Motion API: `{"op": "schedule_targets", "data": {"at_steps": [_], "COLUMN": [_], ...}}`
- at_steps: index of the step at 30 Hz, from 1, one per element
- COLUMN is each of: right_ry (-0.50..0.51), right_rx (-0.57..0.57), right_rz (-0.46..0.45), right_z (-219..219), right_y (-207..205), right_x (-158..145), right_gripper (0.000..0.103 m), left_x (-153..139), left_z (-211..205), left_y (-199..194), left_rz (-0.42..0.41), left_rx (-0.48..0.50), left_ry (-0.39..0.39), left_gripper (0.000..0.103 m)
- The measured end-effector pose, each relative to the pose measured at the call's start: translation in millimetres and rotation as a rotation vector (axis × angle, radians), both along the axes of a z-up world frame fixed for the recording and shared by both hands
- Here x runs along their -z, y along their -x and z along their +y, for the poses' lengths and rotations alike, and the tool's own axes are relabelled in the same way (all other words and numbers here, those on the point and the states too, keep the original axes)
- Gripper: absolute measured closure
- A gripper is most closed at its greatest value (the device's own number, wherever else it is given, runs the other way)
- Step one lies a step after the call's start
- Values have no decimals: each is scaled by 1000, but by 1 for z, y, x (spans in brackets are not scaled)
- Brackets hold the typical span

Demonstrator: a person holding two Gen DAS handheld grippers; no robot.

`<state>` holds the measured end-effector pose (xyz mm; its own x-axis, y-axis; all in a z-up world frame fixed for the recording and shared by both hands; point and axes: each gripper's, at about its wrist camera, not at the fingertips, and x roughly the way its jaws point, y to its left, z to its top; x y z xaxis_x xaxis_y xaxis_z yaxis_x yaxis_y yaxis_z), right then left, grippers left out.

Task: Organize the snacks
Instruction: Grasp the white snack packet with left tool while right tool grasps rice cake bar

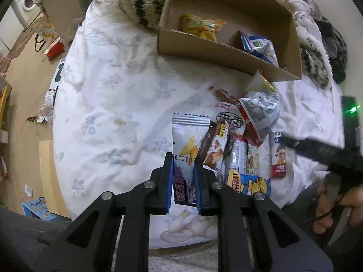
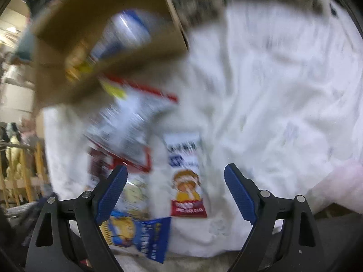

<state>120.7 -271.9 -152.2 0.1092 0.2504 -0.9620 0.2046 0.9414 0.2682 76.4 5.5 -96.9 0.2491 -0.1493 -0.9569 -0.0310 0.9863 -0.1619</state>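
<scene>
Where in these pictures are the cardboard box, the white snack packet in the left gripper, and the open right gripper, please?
cardboard box (image 1: pixel 199 52): left wrist view, front wall.
white snack packet (image 1: pixel 188 136): left wrist view, upper face.
right gripper (image 2: pixel 175 192): right wrist view, midway between fingertips.

both wrist views look steeply down, sharing the snack pile (image 1: pixel 240 149).

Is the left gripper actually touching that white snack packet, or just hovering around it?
Touching. In the left wrist view, the left gripper has both blue pads pressed against the white snack packet.
</scene>
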Motion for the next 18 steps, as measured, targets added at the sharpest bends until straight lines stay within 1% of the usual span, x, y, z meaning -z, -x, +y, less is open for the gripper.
{"op": "schedule_targets", "data": {"at_steps": [2, 3, 4, 7, 9, 12, 13, 14, 16, 18], "right_ry": [18, 32, 45, 93, 129, 166, 177, 190, 192, 180], "right_rx": [-35, -60, -74, -120, -139, -154, -156, -152, -137, -111], "right_rz": [59, 70, 72, 82, 95, 102, 102, 100, 88, 60], "right_z": [8, 13, 16, 26, 29, 33, 33, 34, 31, 27], "right_y": [-1, -1, -1, 0, 0, 2, 3, 4, 5, 8], "right_x": [16, 21, 22, 28, 34, 39, 40, 39, 38, 32], "right_gripper": [28, 30, 32, 33, 35, 44, 50, 59, 70, 70], "left_x": [-1, -1, -1, -2, -2, -2, -3, -4, -5, -7], "left_z": [0, 1, 1, 3, 4, 4, 4, 5, 7, 9], "left_y": [-1, -1, 0, 0, 0, -1, -1, 0, 1, 2], "left_rz": [-5, -7, -8, -9, -10, -13, -14, -17, -23, -26], "left_rx": [-1, -3, -6, -14, -21, -25, -26, -29, -34, -43], "left_ry": [-4, -8, -10, -13, -14, -20, -23, -22, -22, -22], "left_gripper": [90, 90, 90, 90, 90, 90, 90, 90, 89, 89]}}
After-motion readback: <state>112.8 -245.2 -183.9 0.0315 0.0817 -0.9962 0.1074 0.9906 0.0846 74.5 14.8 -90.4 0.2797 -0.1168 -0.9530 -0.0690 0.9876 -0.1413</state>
